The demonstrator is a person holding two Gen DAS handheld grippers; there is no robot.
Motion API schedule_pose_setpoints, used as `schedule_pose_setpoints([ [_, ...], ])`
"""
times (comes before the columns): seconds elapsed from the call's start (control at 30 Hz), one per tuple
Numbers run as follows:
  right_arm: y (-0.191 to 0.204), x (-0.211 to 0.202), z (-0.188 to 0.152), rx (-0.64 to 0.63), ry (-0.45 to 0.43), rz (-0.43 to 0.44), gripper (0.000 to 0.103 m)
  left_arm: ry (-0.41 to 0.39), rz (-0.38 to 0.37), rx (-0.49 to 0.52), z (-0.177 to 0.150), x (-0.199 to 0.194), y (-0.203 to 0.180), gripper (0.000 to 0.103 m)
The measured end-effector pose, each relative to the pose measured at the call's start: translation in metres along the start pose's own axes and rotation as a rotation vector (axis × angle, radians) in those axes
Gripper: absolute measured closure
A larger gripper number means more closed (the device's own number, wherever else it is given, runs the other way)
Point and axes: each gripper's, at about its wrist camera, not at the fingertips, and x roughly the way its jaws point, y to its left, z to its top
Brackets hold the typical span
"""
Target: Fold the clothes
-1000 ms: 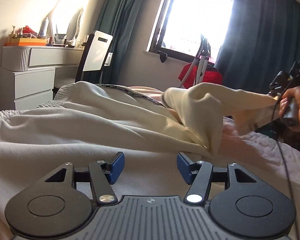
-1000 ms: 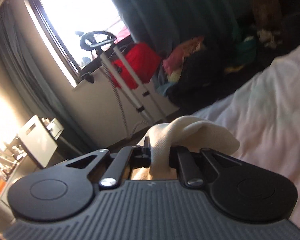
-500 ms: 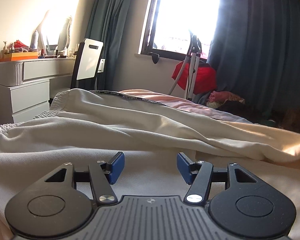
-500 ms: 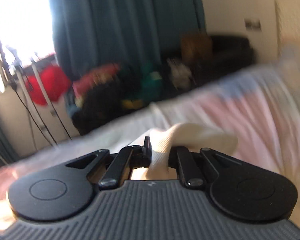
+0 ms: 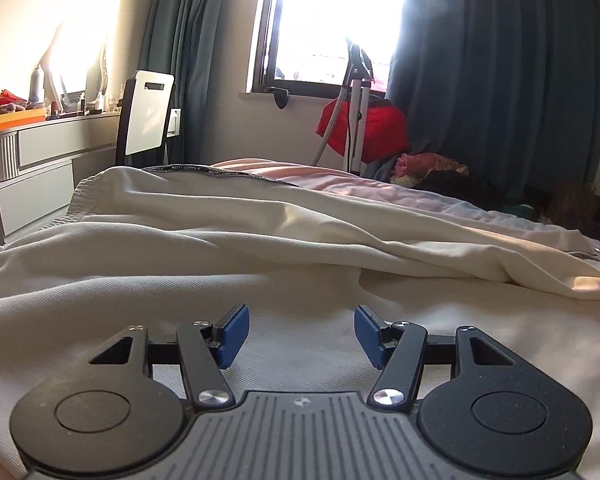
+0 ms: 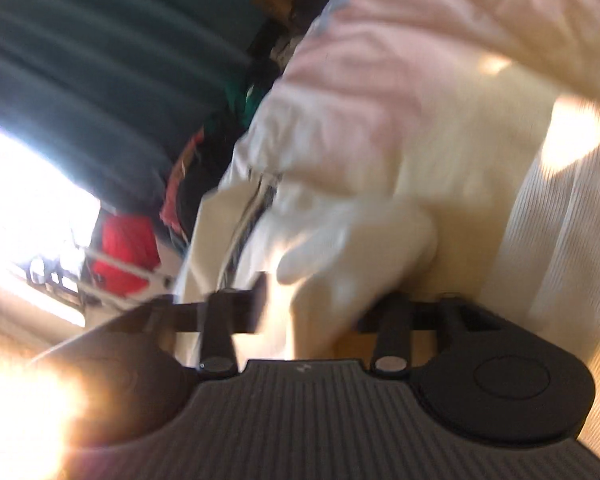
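While the left gripper [image 5: 300, 334] lies low and level over the garment [image 5: 228, 248], its blue pads [image 5: 232, 334] stand wide apart with nothing between them. Cream ribbed knit spreads across the bed [image 5: 380, 190], a long fold running rightward, an elastic hem [image 5: 88, 192] at the left edge. In the blurred right wrist view the right gripper [image 6: 320, 304] is rolled sideways; a bunched wad of garment [image 6: 356, 240] sits between its fingers, which look parted, though I cannot tell whether they grip it. Pink sheet lies bare beyond the cloth.
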Motion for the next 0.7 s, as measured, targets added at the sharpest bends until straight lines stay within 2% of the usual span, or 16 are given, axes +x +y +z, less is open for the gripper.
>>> schedule_pose_setpoints([
  [0.1,0.010,0.004,0.010,-0.042,0.005,-0.071,0.053,0.008,-0.003,-0.021,0.001,0.002,0.002,0.042],
  [0.17,0.023,0.004,0.016,-0.118,-0.001,-0.146,0.086,0.009,0.000,-0.019,0.000,0.002,0.001,0.042],
  [0.2,0.033,0.002,0.017,-0.176,-0.019,-0.184,0.094,0.008,0.001,-0.017,0.000,0.002,0.001,0.042],
  [0.23,0.042,-0.003,0.021,-0.205,-0.051,-0.189,0.097,0.006,-0.001,-0.015,0.000,0.002,0.001,0.042],
  [0.47,0.082,-0.030,0.045,-0.401,-0.247,-0.149,0.098,-0.006,-0.012,0.005,0.000,-0.002,-0.001,0.042],
  [0.57,0.061,-0.038,0.043,-0.418,-0.300,-0.185,0.097,-0.011,-0.015,0.008,-0.001,-0.005,0.000,0.042],
  [0.7,0.007,-0.040,0.033,-0.406,-0.278,-0.285,0.097,-0.021,-0.017,0.006,0.000,-0.009,0.001,0.041],
])
